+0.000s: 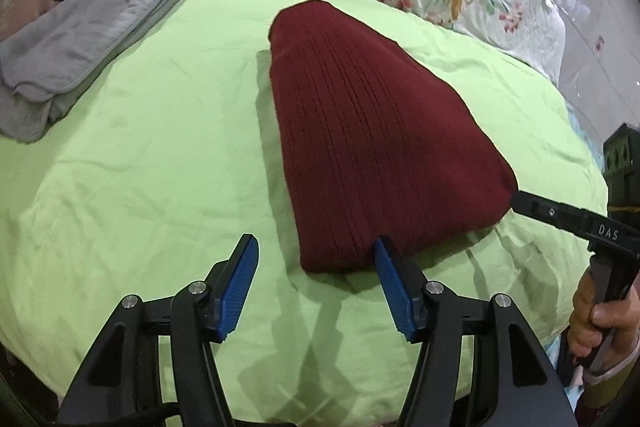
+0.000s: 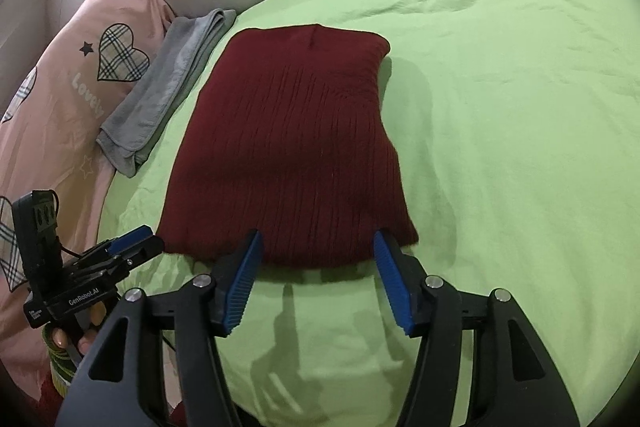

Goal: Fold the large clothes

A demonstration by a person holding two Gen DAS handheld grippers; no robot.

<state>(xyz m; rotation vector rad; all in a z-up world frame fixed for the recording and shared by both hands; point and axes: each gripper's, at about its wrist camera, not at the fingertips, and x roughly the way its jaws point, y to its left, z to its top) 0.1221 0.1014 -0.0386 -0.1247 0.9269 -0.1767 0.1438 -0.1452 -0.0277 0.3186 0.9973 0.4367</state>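
Sweater (image 1: 360, 131) sits folded, both claws spread and holding nothing.
Left gripper (image 1: 316, 267) and right gripper (image 2: 318, 259) hover at its near edge; one snag undoes the fold.

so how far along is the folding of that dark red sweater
Done, it seems: the dark red sweater lies as a compact folded rectangle on the green sheet, beside a folded grey garment. In hand: nothing; the left gripper and right gripper sit at its near edge, jaws open, gripping no fabric. Left: perhaps one more fold or moving it aside.
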